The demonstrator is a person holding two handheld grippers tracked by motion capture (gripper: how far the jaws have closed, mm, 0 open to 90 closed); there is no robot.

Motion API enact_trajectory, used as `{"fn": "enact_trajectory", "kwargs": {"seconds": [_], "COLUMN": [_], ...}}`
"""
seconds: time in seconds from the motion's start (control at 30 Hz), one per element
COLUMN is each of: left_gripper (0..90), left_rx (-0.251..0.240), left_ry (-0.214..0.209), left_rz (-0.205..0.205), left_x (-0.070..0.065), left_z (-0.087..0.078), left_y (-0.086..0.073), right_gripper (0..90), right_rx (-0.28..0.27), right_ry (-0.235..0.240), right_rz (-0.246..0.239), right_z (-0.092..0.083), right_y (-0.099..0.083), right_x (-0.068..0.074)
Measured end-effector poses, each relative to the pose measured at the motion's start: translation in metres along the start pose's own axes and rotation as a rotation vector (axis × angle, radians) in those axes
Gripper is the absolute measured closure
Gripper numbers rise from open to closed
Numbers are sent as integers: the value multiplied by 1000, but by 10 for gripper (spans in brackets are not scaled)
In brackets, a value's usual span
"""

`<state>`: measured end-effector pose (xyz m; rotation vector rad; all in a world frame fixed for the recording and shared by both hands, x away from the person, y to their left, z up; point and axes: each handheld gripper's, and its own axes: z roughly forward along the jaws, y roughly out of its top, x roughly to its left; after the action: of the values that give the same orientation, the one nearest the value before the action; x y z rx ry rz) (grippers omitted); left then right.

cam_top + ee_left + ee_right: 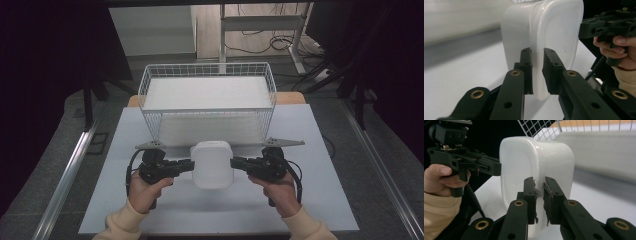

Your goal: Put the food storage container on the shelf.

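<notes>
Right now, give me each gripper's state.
Left gripper: shut on the white container's rim.
Right gripper: shut on the same rim, opposite side.

No readable text, labels or numbers anywhere

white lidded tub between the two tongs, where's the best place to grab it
Grip the white tub by the thin rim that juts out around it, one tong from each side, as now: the left tongs and right tongs each pinch that lip at opposite ends. Its smooth, rounded walls look too wide to clamp.
</notes>
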<state>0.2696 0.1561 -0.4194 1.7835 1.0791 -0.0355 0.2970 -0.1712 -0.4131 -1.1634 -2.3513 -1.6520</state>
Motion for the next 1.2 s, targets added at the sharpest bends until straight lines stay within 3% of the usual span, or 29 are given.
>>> {"fn": "enact_trajectory", "kwargs": {"seconds": [0.23, 0.5, 0.97, 1.2], "left_gripper": [788, 788, 791, 792], "left_rx": [-28, -43, -74, -84], "left_ry": [9, 21, 19, 23], "left_rz": [24, 44, 65, 94], "left_x": [-3, 1, 1, -6], "left_z": [-8, -11, -18, -25], "left_y": [18, 41, 61, 78], "right_gripper": [802, 803, 802, 802], "right_rx": [-23, -52, -66, -78], "right_ry": [1, 6, 25, 31], "right_rz": [-37, -41, -66, -89], "right_z": [-2, -1, -1, -7], "right_y": [19, 40, 66, 81], "right_x": [4, 0, -4, -1]}}
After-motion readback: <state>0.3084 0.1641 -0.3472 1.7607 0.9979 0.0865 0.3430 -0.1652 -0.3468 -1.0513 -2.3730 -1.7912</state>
